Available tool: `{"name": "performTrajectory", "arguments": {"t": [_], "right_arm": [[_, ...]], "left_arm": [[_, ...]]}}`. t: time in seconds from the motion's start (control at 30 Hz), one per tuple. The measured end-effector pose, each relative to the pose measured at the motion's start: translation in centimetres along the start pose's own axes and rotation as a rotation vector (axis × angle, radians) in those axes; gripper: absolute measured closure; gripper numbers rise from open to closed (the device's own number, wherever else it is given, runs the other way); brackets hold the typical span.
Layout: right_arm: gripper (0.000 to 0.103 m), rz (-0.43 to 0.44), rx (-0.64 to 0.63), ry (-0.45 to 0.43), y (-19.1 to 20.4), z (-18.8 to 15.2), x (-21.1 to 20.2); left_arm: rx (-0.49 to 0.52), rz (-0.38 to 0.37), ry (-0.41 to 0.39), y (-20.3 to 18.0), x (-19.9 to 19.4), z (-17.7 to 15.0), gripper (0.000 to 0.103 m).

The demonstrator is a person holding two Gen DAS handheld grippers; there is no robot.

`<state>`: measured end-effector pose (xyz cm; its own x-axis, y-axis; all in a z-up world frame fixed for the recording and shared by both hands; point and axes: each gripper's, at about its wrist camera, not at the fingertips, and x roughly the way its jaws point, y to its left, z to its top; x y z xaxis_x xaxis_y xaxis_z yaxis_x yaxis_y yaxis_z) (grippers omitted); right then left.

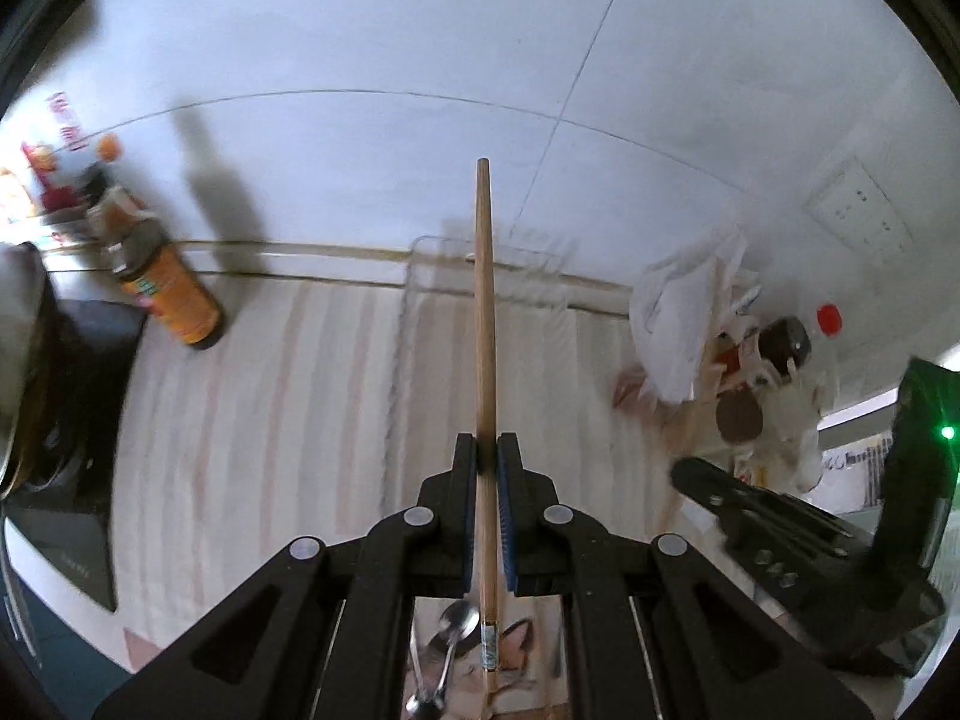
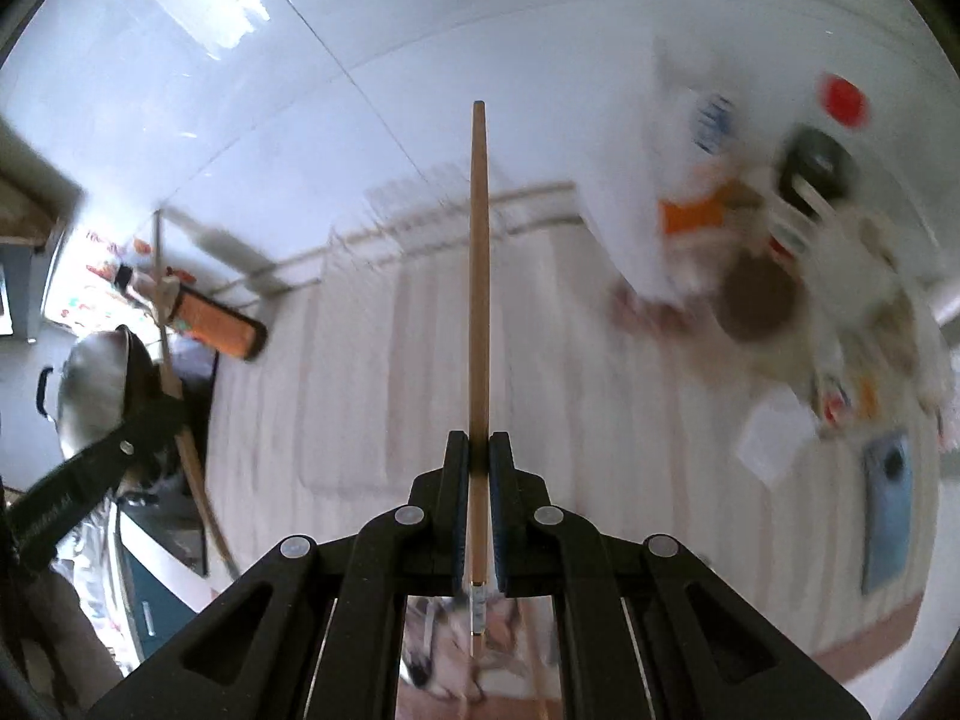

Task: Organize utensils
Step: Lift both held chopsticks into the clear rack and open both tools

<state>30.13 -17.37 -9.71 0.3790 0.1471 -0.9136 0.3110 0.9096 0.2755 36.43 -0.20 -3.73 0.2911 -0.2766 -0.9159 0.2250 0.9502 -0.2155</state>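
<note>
My left gripper [image 1: 487,441] is shut on a wooden chopstick [image 1: 483,312] that points away over the striped cloth. My right gripper [image 2: 478,441] is shut on a second wooden chopstick [image 2: 477,276], held the same way. The right gripper's body shows at the right of the left wrist view [image 1: 798,546]. The left gripper with its chopstick shows at the left of the right wrist view [image 2: 144,414]. A metal spoon [image 1: 451,636] lies below the left gripper on a cat-print surface. A wire rack [image 1: 480,276] stands at the cloth's far edge by the wall.
An orange-labelled sauce bottle [image 1: 171,294] stands at the back left. White plastic bags, jars and a red-capped bottle [image 1: 774,342] crowd the back right. A pot with a lid [image 2: 96,384] and a black stove top [image 1: 72,408] are at the left. A blue phone [image 2: 888,510] lies at the right.
</note>
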Motion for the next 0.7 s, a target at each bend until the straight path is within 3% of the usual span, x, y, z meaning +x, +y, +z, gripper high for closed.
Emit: {"name": "performTrajectory", "arguments": {"t": [0.17, 0.3, 0.47, 0.5, 0.57, 0.63, 0.7], "right_arm": [[0.096, -0.022, -0.017, 0.028, 1.7, 4.3, 4.2], [0.096, -0.042, -0.022, 0.084, 2.3, 6.0, 8.1], [0.094, -0.051, -0.037, 0.191, 2.4, 6.3, 12.4], [0.091, -0.064, -0.035, 0.2, 2.3, 6.2, 12.8], [0.069, -0.069, -0.034, 0.195, 2.2, 5.7, 12.7], [0.061, -0.076, -0.035, 0.168, 1.8, 5.3, 12.3], [0.058, -0.082, -0.041, 0.137, 1.7, 4.7, 11.1]], "left_arm": [[-0.017, -0.01, 0.094, 0.1, 5.2, 3.0, 0.099], [-0.025, -0.021, 0.185, 1.0, 9.3, 4.3, 0.098], [-0.016, 0.008, 0.199, 1.4, 10.0, 4.2, 0.096], [-0.015, 0.026, 0.185, 1.6, 9.6, 3.8, 0.096], [-0.013, 0.072, 0.159, 1.8, 8.8, 3.5, 0.092], [-0.015, 0.134, 0.11, 2.3, 7.5, 2.5, 0.091], [-0.008, 0.208, 0.057, 2.7, 6.2, 1.6, 0.077]]}}
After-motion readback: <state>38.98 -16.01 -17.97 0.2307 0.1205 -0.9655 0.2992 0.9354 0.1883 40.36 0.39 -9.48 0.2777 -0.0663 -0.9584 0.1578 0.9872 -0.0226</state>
